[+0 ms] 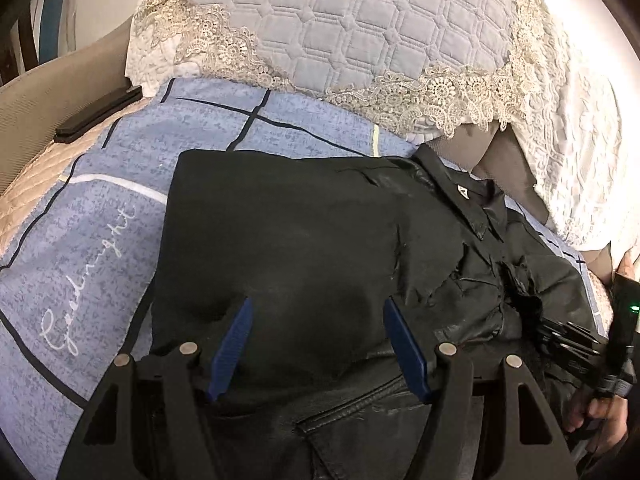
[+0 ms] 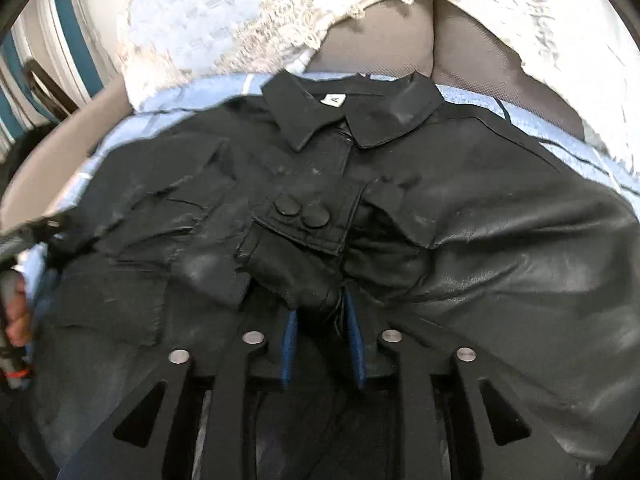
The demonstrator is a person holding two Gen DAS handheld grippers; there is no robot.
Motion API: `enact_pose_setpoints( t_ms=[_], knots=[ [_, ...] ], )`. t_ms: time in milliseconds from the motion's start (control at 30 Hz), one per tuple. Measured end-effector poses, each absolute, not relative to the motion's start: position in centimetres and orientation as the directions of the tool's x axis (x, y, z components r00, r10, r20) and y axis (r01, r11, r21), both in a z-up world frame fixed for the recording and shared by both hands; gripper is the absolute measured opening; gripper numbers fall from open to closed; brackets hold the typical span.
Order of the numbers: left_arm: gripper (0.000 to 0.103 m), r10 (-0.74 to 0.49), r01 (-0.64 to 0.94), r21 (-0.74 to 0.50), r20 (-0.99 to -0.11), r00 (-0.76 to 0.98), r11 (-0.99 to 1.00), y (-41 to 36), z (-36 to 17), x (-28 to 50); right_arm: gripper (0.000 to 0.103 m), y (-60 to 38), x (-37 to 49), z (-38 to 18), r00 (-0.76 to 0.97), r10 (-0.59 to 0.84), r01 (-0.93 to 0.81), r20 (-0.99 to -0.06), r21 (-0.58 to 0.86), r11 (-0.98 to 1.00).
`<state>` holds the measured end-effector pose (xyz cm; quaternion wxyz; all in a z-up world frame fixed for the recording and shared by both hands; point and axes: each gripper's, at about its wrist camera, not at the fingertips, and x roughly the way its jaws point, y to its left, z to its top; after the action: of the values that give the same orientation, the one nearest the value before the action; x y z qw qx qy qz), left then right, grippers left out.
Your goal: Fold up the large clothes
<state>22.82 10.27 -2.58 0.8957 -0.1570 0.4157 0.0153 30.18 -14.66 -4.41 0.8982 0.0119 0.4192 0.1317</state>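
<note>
A black leather-look jacket lies front up on the blue bed sheet, its collar with a white label toward the pillows. The left side is folded over, showing smooth black lining. My left gripper hovers open over that folded part, nothing between its blue pads. My right gripper is shut on a bunched sleeve cuff with two round buttons, the fabric squeezed between its pads. From the left wrist view the right gripper shows at the jacket's right edge.
A quilted blue pillow with lace trim lies beyond the jacket, a white textured cover to its right. A flat black object rests at the bed's left edge. Grey-brown cushions sit behind the collar. A hand holds the right gripper.
</note>
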Motion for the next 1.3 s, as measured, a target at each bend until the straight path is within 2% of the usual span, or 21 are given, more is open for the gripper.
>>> enact_pose_setpoints(
  t_ms=[67,133,233,367,433,467,633,733,800,867,1067,1133,1300],
  knots=[
    [0.07,-0.097,-0.154,-0.262,-0.742,0.663,0.953,10.3,-2.3,22.7,0.039,-15.8,28.9,-3.1,0.627,0.306,-0.239,-0.717,0.197,0.951],
    [0.07,-0.075,-0.156,-0.241,-0.732,0.677,0.958,10.3,-1.8,22.6,0.04,-18.1,26.6,-1.1,0.669,0.34,-0.23,-0.661,0.25,0.94],
    [0.07,-0.043,-0.164,-0.21,-0.73,0.682,0.964,10.6,-1.8,22.8,0.04,-21.5,24.5,0.2,0.73,0.249,-0.142,-0.637,0.215,0.966],
    [0.07,-0.014,-0.182,-0.157,-0.793,0.609,0.971,10.7,-3.9,23.7,0.04,-26.3,23.7,-2.0,0.703,0.059,0.049,-0.709,0.132,0.99],
    [0.072,0.018,-0.156,-0.095,-0.796,0.604,0.983,10.0,-4.3,23.7,0.04,-28.0,24.3,-4.2,0.626,0.023,0.105,-0.78,0.113,0.988],
    [0.073,0.029,-0.141,-0.071,-0.795,0.606,0.987,9.6,-4.2,23.6,0.04,-28.4,24.2,-4.6,0.617,0.033,0.105,-0.786,0.124,0.987],
    [0.073,0.022,-0.123,-0.074,-0.768,0.64,0.99,9.5,-2.9,22.1,0.04,-28.3,21.5,-1.2,0.704,0.081,0.047,-0.706,0.16,0.986],
    [0.073,0.055,-0.137,-0.049,-0.745,0.665,0.989,10.3,-2.2,21.0,0.04,-30.1,20.3,-0.4,0.737,0.031,0.093,-0.675,0.147,0.985],
    [0.073,0.078,-0.157,-0.029,-0.77,0.633,0.987,11.2,-3.2,21.2,0.04,-32.4,20.2,-1.5,0.717,-0.009,0.158,-0.697,0.15,0.976],
    [0.075,0.089,-0.166,-0.014,-0.798,0.597,0.986,11.8,-4.6,21.6,0.038,-34.5,20.3,-3.3,0.683,0.011,0.196,-0.73,0.197,0.961],
    [0.076,0.081,-0.184,-0.046,-0.777,0.625,0.982,12.1,-3.6,19.4,0.039,-33.9,18.4,-1.7,0.72,0.033,0.18,-0.694,0.233,0.956],
    [0.076,0.037,-0.175,-0.099,-0.767,0.64,0.98,11.8,-2.9,17.0,0.04,-33.2,16.7,-0.8,0.727,0.034,0.172,-0.686,0.23,0.958],
    [0.076,-0.041,-0.094,-0.136,-0.75,0.66,0.986,9.6,-1.8,10.3,0.04,-31.3,12.4,-1.3,0.702,0.073,0.142,-0.709,0.239,0.961]
  ],
)
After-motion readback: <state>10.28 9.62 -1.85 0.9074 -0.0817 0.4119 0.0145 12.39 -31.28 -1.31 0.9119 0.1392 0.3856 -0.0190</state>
